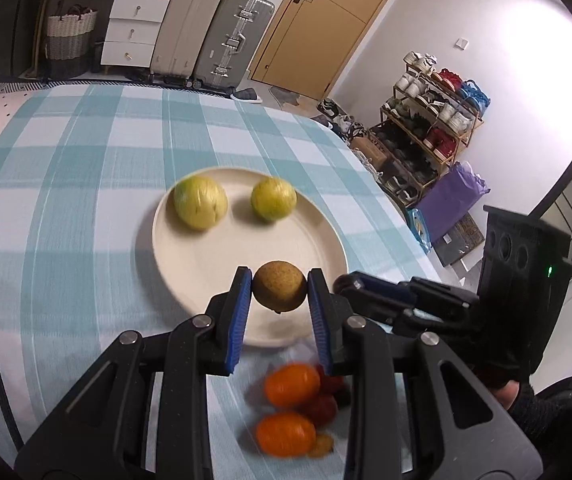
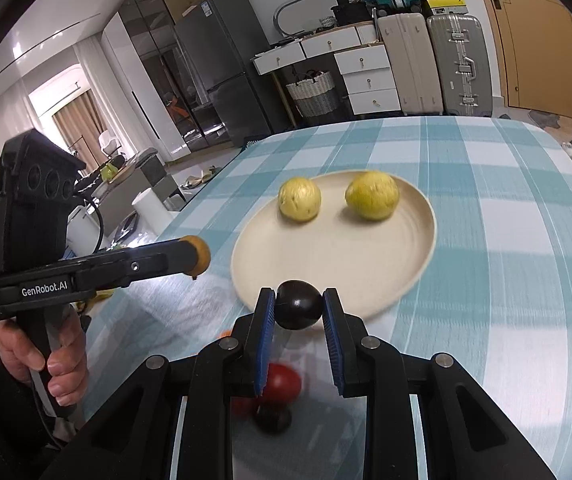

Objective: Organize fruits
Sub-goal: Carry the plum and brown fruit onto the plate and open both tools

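a: what's the left gripper (image 1: 280, 290) got?
b: it's clamped on a brown fruit (image 1: 280, 287) over the plate (image 1: 190, 256) rim.
a: the right gripper (image 2: 299, 306)?
b: pinching a dark plum (image 2: 299, 305) there too; 2 yellow fruits (image 1: 200, 201) sit on the plate's far side.

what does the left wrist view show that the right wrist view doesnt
Only the left wrist view shows two orange fruits on the cloth and a shoe rack. Only the right wrist view shows the right gripper closed on a dark plum, plus a fridge. Both show the plate with two yellow-green fruits, and the left gripper holding a brown fruit.
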`<action>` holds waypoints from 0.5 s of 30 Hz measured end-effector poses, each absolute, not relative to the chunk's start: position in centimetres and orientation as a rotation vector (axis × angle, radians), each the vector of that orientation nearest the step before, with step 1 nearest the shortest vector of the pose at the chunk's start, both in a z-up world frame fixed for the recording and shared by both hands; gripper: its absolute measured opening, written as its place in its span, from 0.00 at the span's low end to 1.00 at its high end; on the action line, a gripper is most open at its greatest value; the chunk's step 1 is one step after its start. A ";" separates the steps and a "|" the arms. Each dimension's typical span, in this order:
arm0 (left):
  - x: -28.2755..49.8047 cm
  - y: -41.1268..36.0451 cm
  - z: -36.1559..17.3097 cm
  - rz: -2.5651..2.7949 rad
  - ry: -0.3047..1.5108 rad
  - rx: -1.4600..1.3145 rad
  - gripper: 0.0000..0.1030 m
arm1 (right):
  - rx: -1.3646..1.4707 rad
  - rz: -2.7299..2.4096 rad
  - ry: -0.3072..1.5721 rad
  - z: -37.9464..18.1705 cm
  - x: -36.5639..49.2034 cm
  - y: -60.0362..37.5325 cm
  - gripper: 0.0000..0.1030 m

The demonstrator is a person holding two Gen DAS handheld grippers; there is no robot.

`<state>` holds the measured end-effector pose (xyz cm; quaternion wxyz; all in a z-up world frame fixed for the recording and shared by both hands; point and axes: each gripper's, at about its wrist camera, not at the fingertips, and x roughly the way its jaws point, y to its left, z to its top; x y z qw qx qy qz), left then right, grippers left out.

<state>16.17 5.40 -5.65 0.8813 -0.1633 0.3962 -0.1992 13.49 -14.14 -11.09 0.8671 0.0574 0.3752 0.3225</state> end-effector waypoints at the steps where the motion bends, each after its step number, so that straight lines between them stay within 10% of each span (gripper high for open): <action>1: 17.0 5.4 -5.5 -0.413 0.825 -0.339 0.25 | 0.118 0.675 0.786 -11.1 14.1 -13.8 0.24; 15: 29.0 4.6 -5.4 -0.414 0.854 -0.283 0.25 | 0.120 0.645 0.794 -10.9 21.4 -10.9 0.24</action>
